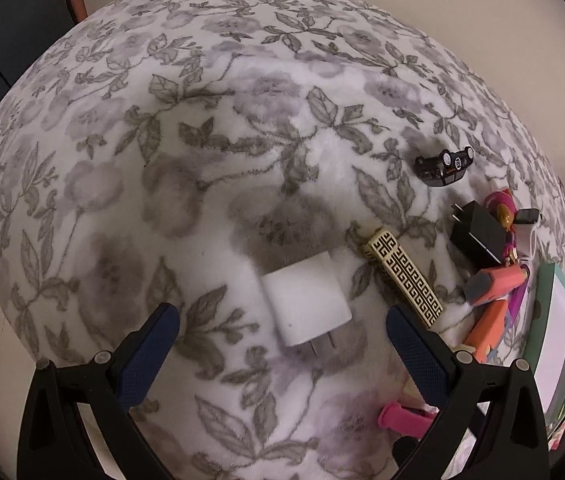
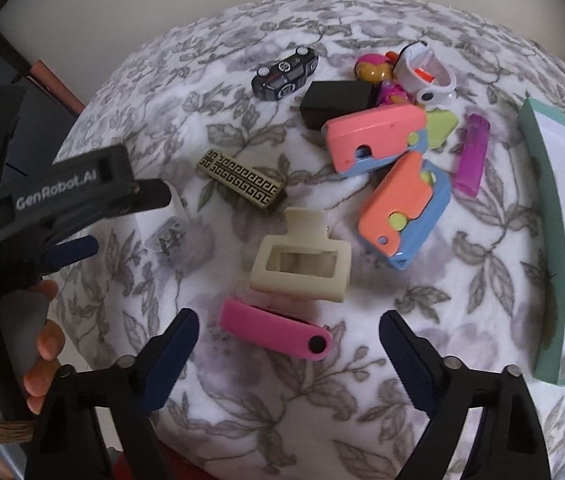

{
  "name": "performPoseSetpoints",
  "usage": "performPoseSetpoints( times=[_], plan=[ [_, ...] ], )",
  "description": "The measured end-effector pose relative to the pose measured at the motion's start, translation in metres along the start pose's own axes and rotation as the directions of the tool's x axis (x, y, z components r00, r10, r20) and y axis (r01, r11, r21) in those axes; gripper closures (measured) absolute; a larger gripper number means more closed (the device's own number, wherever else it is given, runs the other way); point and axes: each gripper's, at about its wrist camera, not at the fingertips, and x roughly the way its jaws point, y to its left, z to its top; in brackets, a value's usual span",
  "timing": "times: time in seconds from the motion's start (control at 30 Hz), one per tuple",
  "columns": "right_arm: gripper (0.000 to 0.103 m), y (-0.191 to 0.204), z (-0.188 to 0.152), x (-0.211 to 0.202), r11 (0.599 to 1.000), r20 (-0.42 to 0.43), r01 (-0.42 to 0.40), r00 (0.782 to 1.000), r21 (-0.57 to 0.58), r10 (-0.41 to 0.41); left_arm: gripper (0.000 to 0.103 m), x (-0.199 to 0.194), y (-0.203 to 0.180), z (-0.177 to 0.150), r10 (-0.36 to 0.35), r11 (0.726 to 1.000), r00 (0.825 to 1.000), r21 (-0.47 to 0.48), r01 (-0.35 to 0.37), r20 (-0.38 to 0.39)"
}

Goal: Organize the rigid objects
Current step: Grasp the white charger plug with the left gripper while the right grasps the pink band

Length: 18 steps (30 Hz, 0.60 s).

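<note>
On the floral blanket: everything loose, nothing sorted that I can see.
Surface: round top under a fleecy floral blanket (image 2: 242,400); all items lie on it.
Box: teal-rimmed white box (image 2: 554,240) at the right edge; visible part of its inside looks bare, rest out of view.
Left tongs (image 1: 282,344): released, jaws wide, pointing steeply down over the white wall charger (image 1: 306,300); the charger lies between the blue pads, no contact visible.
Right tongs (image 2: 288,344): released, jaws wide, straddling the pink folding tool (image 2: 274,330); pads clear of it on both sides.
Cream clip (image 2: 302,260): just beyond the pink tool, close to it, contact unclear.
Patterned bar (image 2: 240,178): gold-and-black fret-pattern piece, on its own between charger and pile.
Pile: black charger (image 2: 334,102), two coral-and-blue toy cutters (image 2: 378,136) (image 2: 402,208) overlapping, purple lighter (image 2: 472,152), pink figurine (image 2: 378,72), white ring-shaped gadget (image 2: 426,72); bunched near the box, touching in places.
Toy car (image 2: 286,74): black, flipped, wheels up, apart from the pile.
Hand (image 2: 38,352): person's fingers on the left tool's grip, seen from the right wrist.
Done: nothing, judging by the layout; no item seen in the box or lined up.
Left: all of it; roughly ten pieces.
Step in hand: likely a double pick, white charger on the left and pink tool on the right; neither gripped yet.
Risk: soft pile may let flat pieces tilt as the pads close.
</note>
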Motion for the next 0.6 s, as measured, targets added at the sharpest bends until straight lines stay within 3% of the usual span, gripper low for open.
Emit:
performPoseSetpoints(
  times=[0.17, 0.27, 0.37, 0.6],
  plan=[
    [0.029, -0.001, 0.001, 0.006, 0.999, -0.028, -0.023, 0.999, 0.026, 0.024, 0.016, 0.009, -0.002, 0.004, -0.021, 1.0, 1.0, -0.004, 0.021, -0.022],
    [0.039, -0.003, 0.0, 0.006, 0.998, -0.029, -0.04, 0.999, 0.041, 0.041, 0.033, 0.017, -0.005, 0.005, -0.031, 1.0, 0.999, -0.002, 0.031, -0.042],
    [0.039, -0.005, 0.0, 0.003, 0.998, -0.024, -0.037, 0.999, 0.041, 0.038, 0.052, 0.024, -0.005, 0.001, -0.075, 0.997, 0.994, -0.009, 0.074, -0.076],
    [0.04, -0.008, -0.001, -0.009, 0.997, -0.002, -0.06, 0.998, 0.039, 0.06, 0.054, 0.017, -0.007, 0.0, -0.061, 0.998, 0.996, -0.001, 0.061, -0.071]
  ],
)
